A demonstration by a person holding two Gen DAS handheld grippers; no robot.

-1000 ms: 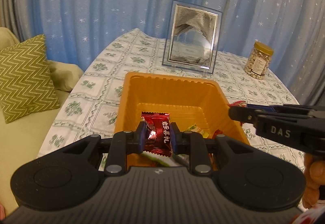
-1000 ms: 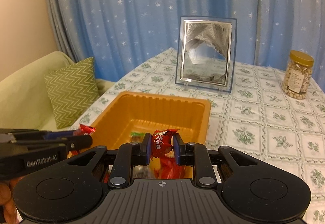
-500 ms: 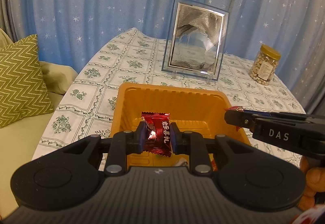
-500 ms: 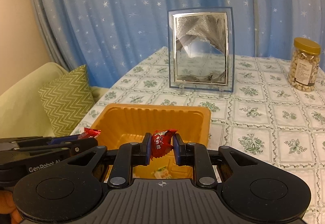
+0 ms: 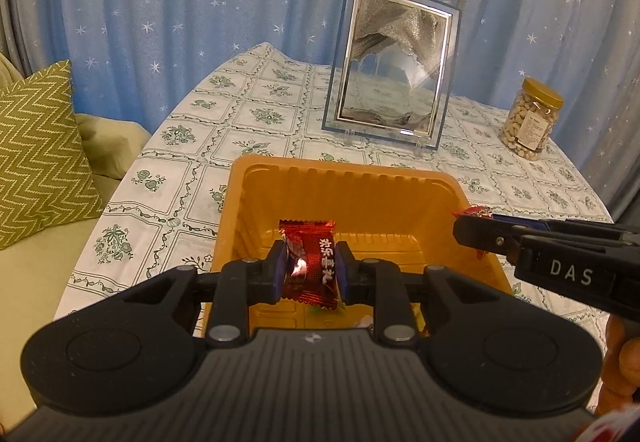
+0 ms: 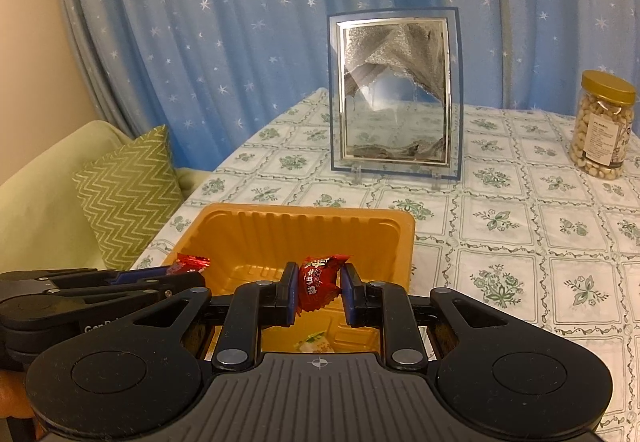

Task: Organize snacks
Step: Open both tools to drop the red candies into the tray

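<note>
**Both grippers over the orange tray, one candy gripped, one coming loose**

The left gripper [image 5: 310, 274] has its jaws clamped on a red candy [image 5: 310, 266] with white lettering, held upright between the blue pads above the near part of the orange tray [image 5: 348, 197].

The right gripper [image 6: 319, 292] carries a second red candy [image 6: 318, 280] between its jaws. The jaws stand a little apart here: the wrapper lies against the left pad, and a gap shows between it and the right pad. This candy also hangs over the tray [image 6: 304, 226].

Below and behind the jaws, on the tray floor, lies a small pale-green wrapped sweet [image 6: 314, 342]; other pieces there are mostly hidden by the gripper bodies.

The tray rests on the counter [image 6: 500, 226], which is covered by a floral cloth. Well beyond the jaws a framed sand picture [image 6: 394, 97] stands upright, and to its right is a jar of nuts [image 6: 604, 125] with a gold lid. To the left of the jaws, off the counter, a green zigzag cushion [image 5: 38, 149] leans on a sofa.
</note>
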